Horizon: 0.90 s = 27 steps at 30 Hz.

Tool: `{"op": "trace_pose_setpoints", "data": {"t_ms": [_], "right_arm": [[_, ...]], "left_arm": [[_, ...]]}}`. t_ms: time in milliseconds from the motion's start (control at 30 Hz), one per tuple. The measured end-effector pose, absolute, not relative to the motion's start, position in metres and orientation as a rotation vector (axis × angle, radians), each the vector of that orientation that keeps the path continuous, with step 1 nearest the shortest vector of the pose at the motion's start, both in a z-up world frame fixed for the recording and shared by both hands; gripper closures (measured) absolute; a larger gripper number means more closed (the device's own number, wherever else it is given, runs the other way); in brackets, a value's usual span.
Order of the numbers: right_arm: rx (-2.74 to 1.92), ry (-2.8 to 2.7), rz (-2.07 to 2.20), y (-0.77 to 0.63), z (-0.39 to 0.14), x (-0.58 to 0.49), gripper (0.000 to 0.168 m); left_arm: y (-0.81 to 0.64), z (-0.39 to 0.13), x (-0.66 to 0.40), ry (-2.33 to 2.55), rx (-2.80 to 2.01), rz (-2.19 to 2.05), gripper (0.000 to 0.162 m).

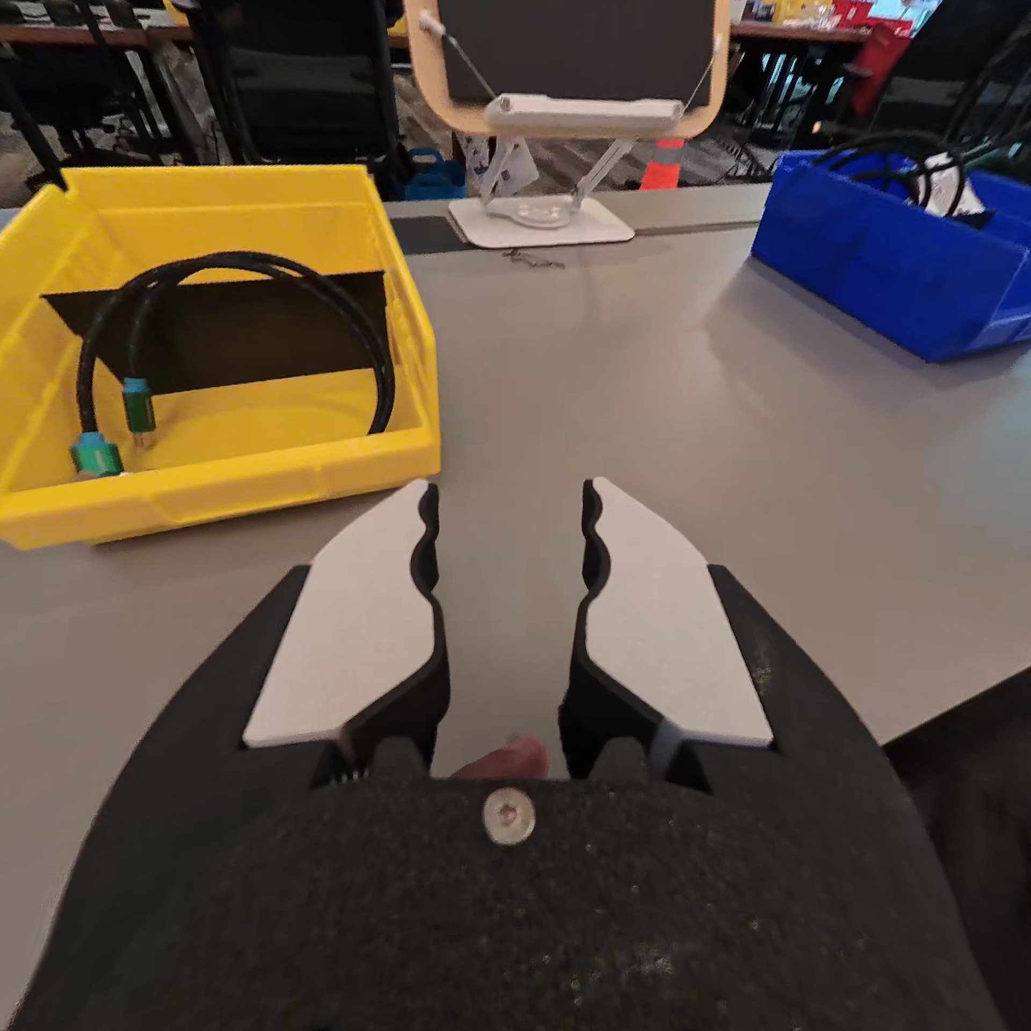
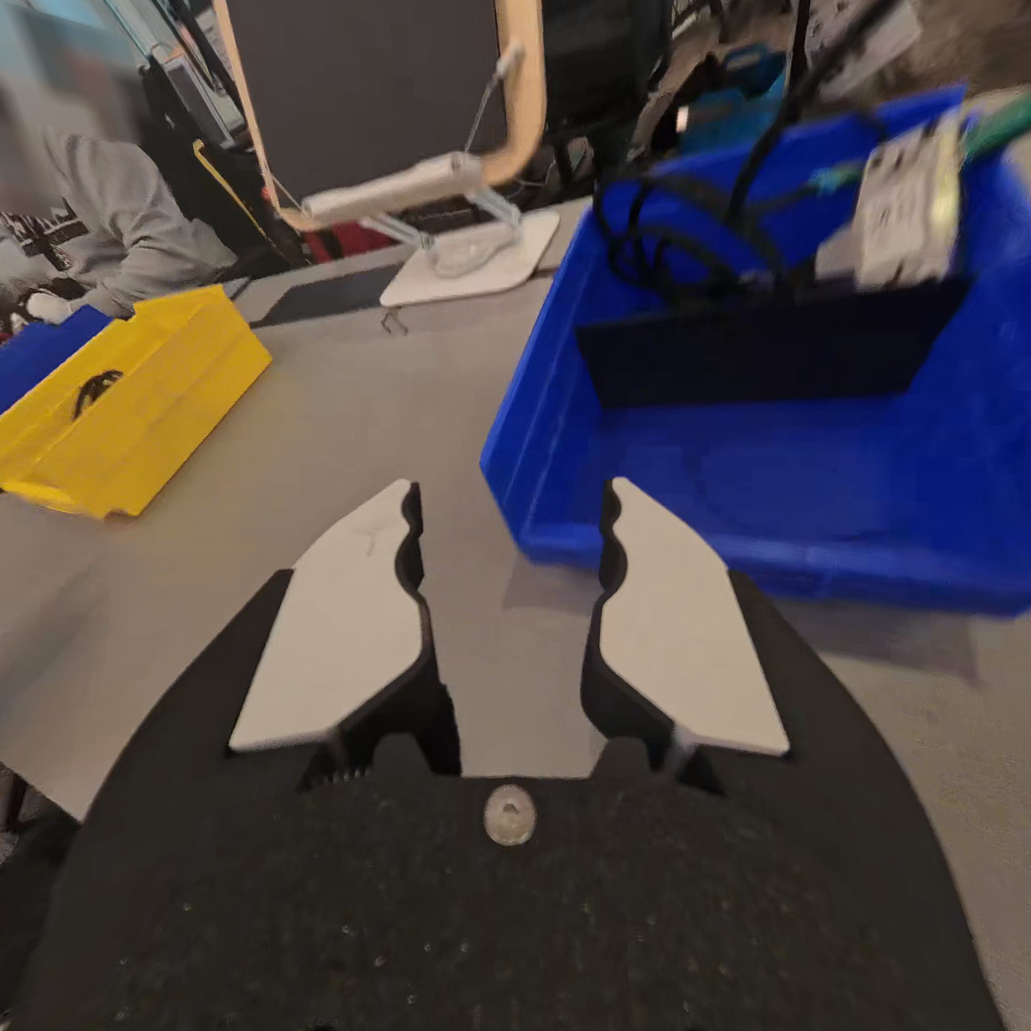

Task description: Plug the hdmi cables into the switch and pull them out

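A coiled black HDMI cable [image 1: 357,329] with two green plugs [image 1: 139,410] lies in a yellow bin [image 1: 223,496] at the left. My left gripper [image 1: 510,496] is open and empty above the grey table, just right of that bin's front corner. A blue bin [image 2: 535,424] at the right holds black cables [image 2: 669,240] and a blurred silver box [image 2: 904,217], apparently the switch, behind a dark divider. My right gripper [image 2: 513,496] is open and empty at the blue bin's front left corner. The blue bin also shows in the left wrist view [image 1: 892,279].
A white stand [image 1: 541,223] holding a wood-framed dark panel sits at the table's far edge, between the bins. The yellow bin also shows in the right wrist view [image 2: 139,401]. A person in a grey top [image 2: 111,223] sits beyond the table. The table edge falls away at front right. There is about 50 cm between the tips of the two grippers.
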State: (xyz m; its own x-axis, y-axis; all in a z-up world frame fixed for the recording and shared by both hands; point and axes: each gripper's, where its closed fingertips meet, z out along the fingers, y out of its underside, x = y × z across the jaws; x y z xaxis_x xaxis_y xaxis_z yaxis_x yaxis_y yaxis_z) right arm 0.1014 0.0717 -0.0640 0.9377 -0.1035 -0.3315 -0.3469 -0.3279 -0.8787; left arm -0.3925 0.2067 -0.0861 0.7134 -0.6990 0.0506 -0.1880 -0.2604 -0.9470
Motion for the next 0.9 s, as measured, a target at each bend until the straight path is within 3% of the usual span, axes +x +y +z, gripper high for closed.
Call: {"op": "trace_pose_setpoints", "data": {"t_ms": [100, 467, 900], "right_arm": [[-1.934, 0.342, 0.225, 0.060, -0.105, 0.083, 0.114], [-1.875, 0.301, -0.230, 0.056, -0.116, 0.124, 0.112], [-1.900, 0.332, -0.245, 0.058, -0.122, 0.132, 0.115]], "left_arm": [[0.212, -0.077, -0.405, 0.679, -1.779, -0.534, 0.114], [0.227, -0.076, -0.409, 0.600, -1.789, -0.549, 0.111], [0.225, -0.090, -0.398, 0.653, -1.839, -0.540, 0.107]]}}
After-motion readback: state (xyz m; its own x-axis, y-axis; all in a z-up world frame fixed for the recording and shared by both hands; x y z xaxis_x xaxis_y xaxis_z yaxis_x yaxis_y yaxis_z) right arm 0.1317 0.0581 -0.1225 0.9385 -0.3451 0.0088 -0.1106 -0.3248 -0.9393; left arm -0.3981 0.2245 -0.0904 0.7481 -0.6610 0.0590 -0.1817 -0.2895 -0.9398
